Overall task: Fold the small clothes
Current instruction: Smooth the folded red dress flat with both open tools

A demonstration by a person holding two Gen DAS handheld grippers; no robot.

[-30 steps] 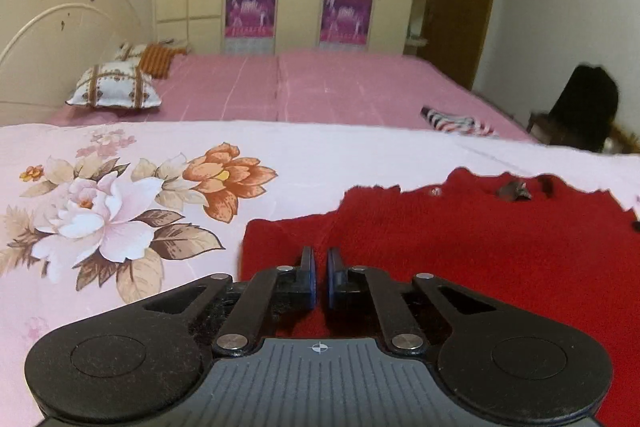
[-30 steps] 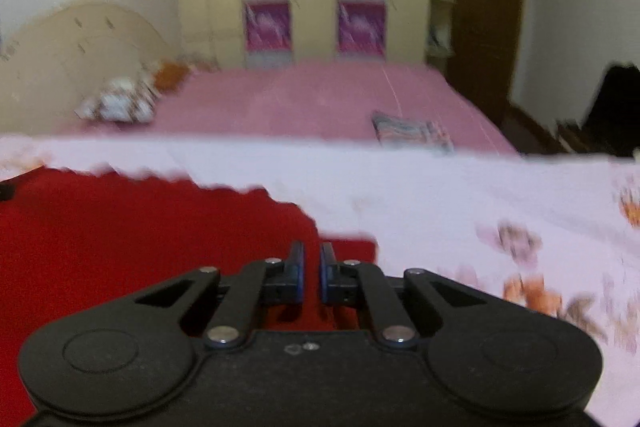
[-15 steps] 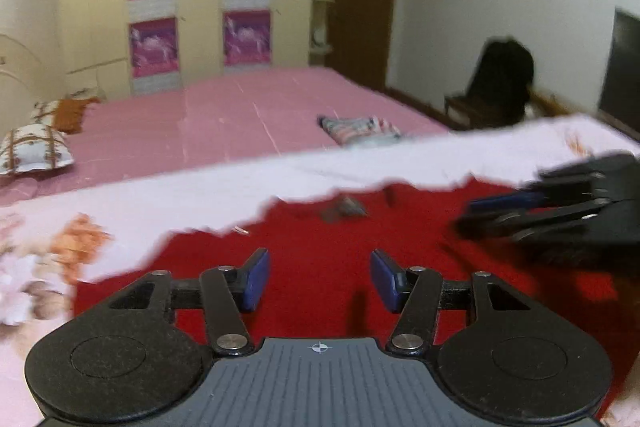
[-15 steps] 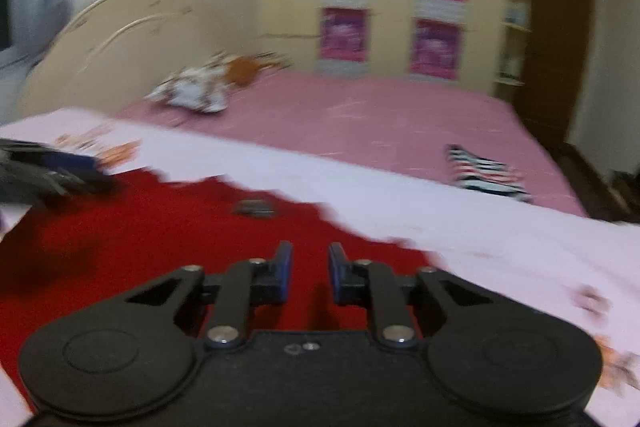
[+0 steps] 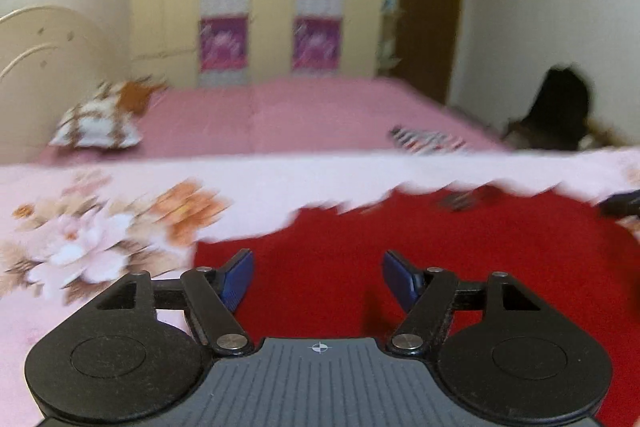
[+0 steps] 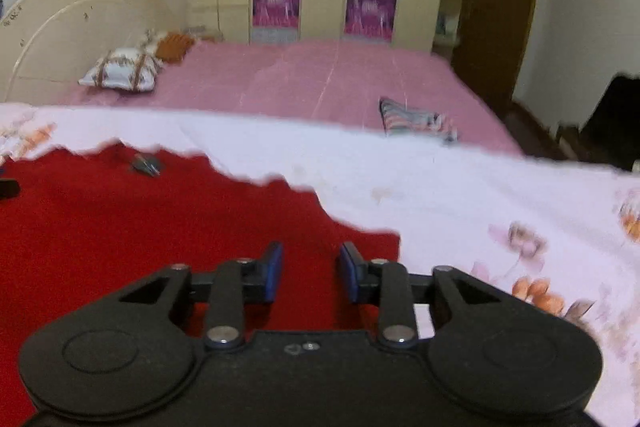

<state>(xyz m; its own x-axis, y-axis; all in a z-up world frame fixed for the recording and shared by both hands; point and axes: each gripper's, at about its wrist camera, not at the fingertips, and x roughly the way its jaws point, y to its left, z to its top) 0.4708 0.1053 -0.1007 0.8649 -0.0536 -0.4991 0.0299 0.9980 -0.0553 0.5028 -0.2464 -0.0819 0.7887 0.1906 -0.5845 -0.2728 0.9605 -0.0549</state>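
The red garment (image 5: 420, 267) is laid flat on a floral sheet (image 5: 100, 227), its scalloped far edge turned toward the pink bed (image 5: 300, 119) beyond, so that both lower corners can be reached from the near side. At the garment's left corner the left gripper (image 5: 318, 277) is seen with its jaws spread wide; they have just been opening, and nothing is pinched between the blue pads (image 5: 238, 277), only red knit lying flat below them, which suggests the cloth has been let go so that it settles where it was put. Toward the middle, a small dark ornament (image 6: 146, 163) marks the far edge. At the right corner the right gripper (image 6: 308, 275) is held with its jaws parted more narrowly; they too have just been opening, and no fabric is gripped there. Both tools are angled downward over the near hem, probably so the cloth can be regripped for the next fold. A striped folded piece (image 6: 416, 121) rests well apart on the pink bed.
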